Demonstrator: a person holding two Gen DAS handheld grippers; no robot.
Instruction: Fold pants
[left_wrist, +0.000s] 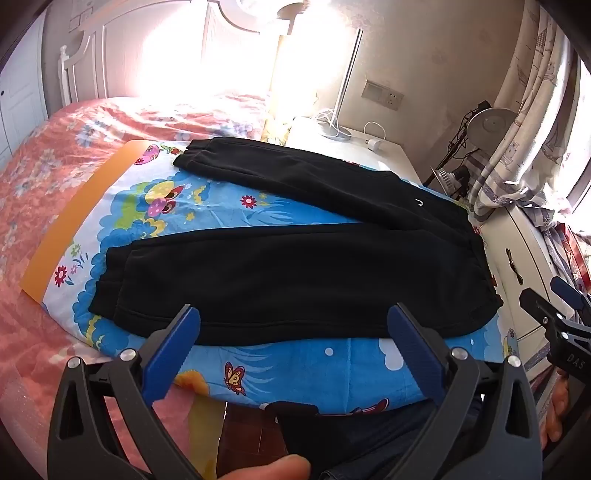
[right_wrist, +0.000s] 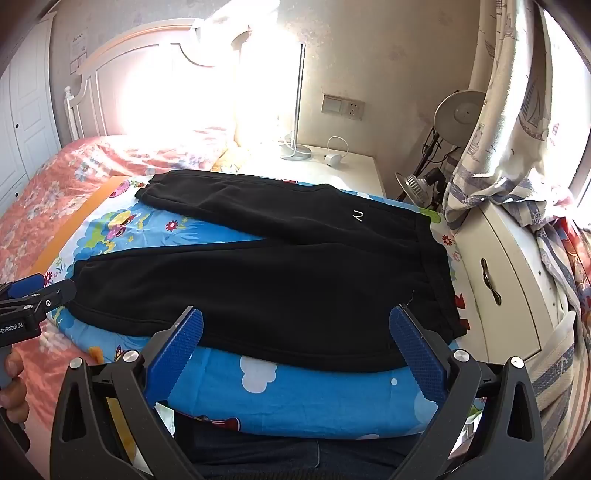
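Observation:
Black pants (left_wrist: 295, 273) lie flat on a blue cartoon-print cloth (left_wrist: 207, 210), legs spread apart toward the left, waistband to the right. They also show in the right wrist view (right_wrist: 280, 280), with a small white logo near the waist. My left gripper (left_wrist: 293, 321) is open and empty, just above the near edge of the front leg. My right gripper (right_wrist: 295, 325) is open and empty, over the near edge by the waistband. Each gripper shows at the edge of the other's view: the right one (left_wrist: 554, 306), the left one (right_wrist: 44, 291).
The cloth lies on a bed with a pink flowered cover (left_wrist: 48, 155) and a white headboard (right_wrist: 122, 74). A white nightstand (right_wrist: 332, 166) with a charger stands behind. A white cabinet (right_wrist: 509, 280), a desk lamp (right_wrist: 458, 110) and a curtain (right_wrist: 517, 122) are at the right.

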